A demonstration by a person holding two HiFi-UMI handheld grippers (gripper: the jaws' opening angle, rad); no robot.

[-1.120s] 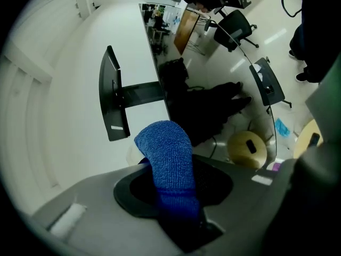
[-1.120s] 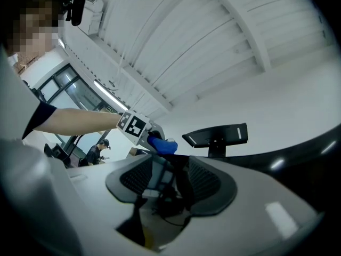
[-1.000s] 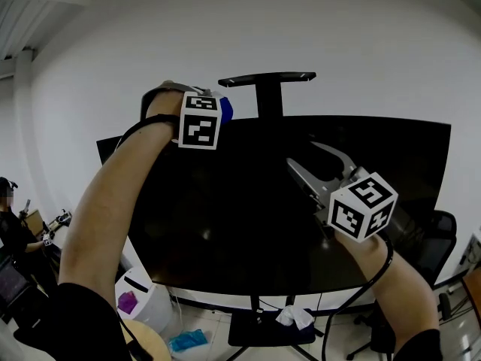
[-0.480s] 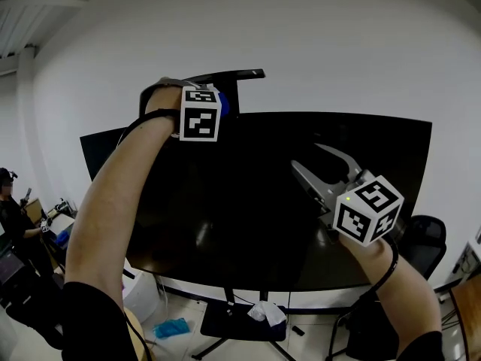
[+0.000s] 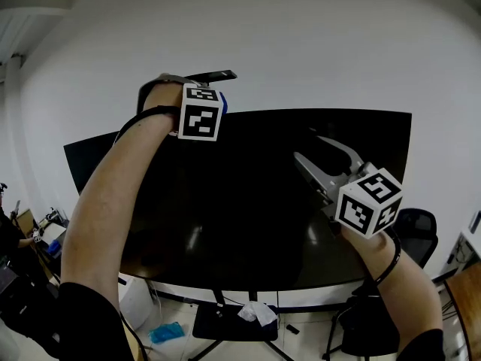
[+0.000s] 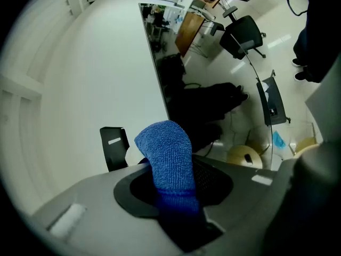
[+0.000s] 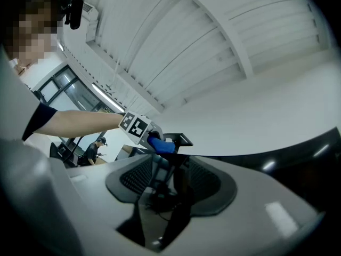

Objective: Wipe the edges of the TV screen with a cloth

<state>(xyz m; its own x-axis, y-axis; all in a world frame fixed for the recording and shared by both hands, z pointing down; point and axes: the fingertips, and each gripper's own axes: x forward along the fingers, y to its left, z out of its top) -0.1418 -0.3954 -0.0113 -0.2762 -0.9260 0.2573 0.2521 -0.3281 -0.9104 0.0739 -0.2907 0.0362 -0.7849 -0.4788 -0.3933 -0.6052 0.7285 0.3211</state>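
Firmly pinched, cloth (image 6: pixel 169 156) in left gripper (image 6: pixel 175 204)

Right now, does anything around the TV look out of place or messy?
Yes, under the TV screen: a crumpled white wad lies on the stand's base, and a blue scrap sits on the floor beside it. Both look dropped.

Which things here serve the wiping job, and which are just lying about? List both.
Job in hand:
TV
cloth
left hand-held gripper, shut on the cloth

Lying about:
chair
blue rag on the floor
white wad under the TV
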